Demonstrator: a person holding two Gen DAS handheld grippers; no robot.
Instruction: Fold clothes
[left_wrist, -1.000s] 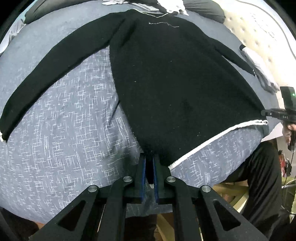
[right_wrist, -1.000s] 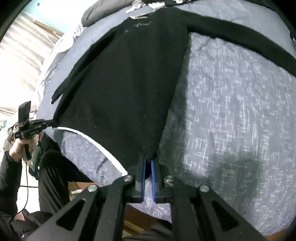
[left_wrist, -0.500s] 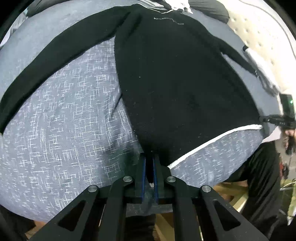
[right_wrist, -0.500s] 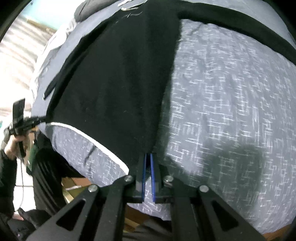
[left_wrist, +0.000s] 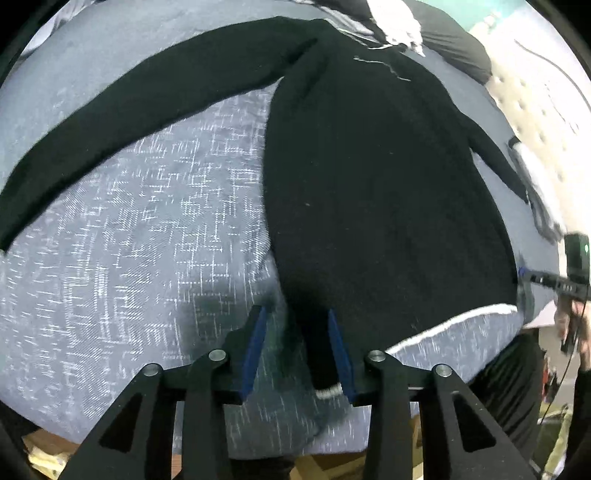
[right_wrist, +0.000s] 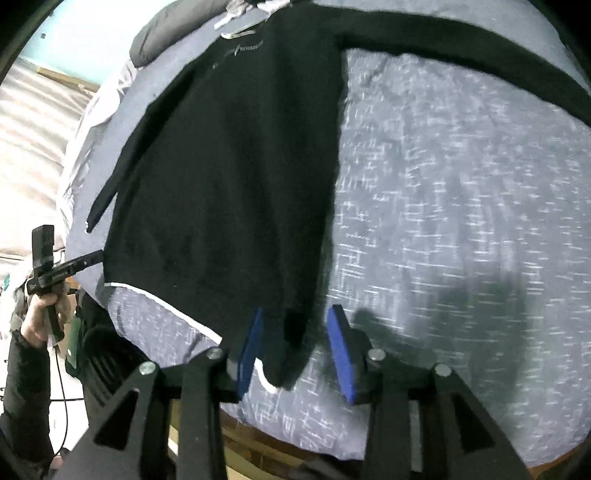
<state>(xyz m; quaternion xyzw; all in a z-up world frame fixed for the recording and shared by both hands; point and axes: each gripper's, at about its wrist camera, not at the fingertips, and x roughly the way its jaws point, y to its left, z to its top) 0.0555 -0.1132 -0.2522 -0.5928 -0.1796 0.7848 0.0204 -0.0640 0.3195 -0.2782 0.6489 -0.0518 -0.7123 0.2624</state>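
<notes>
A black long-sleeved sweater (left_wrist: 369, 192) with a white-edged hem lies spread flat on the bed, sleeves stretched out to both sides. My left gripper (left_wrist: 297, 325) stands open, its blue pads on either side of the left hem corner, which lies loose between them. In the right wrist view the same sweater (right_wrist: 240, 177) fills the left half. My right gripper (right_wrist: 295, 326) is open too, with the right hem corner lying slack between its pads. Each gripper shows small at the other view's edge, held in a hand.
The bed carries a grey-blue cover with white flecks (left_wrist: 129, 240). Dark and white clothes (left_wrist: 406, 22) are piled at the far end by a tufted headboard (left_wrist: 535, 96). The person's dark trousers (right_wrist: 103, 354) stand against the near bed edge.
Both grippers were shut on the sweater's hem corners; now both have opened and the corners lie released on the bed. The sweater sits a little further up the cover.
</notes>
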